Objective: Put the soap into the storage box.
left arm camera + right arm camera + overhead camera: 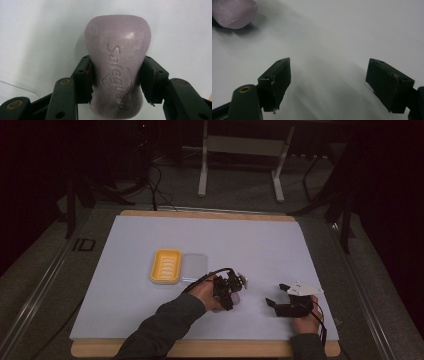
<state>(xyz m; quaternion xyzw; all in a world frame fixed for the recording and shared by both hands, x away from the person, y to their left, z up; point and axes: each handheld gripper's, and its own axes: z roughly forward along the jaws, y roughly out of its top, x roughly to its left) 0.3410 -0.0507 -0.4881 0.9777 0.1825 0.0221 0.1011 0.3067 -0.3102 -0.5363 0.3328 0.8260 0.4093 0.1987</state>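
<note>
Your left gripper pinches the waisted lilac soap bar on the white table. Right gripper idles, jaws spread. Next, probably lift it toward the yellow ribbed soap dish.

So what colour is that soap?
Pale purple; the soap shows best in the left gripper view.

The left tool sat near the middle of the desk, its forearm reaching in at a slant from the bottom edge, its jaws clamped on a bar of soap. The right tool rested low to the right, jaws spread wide with nothing between them.
</note>
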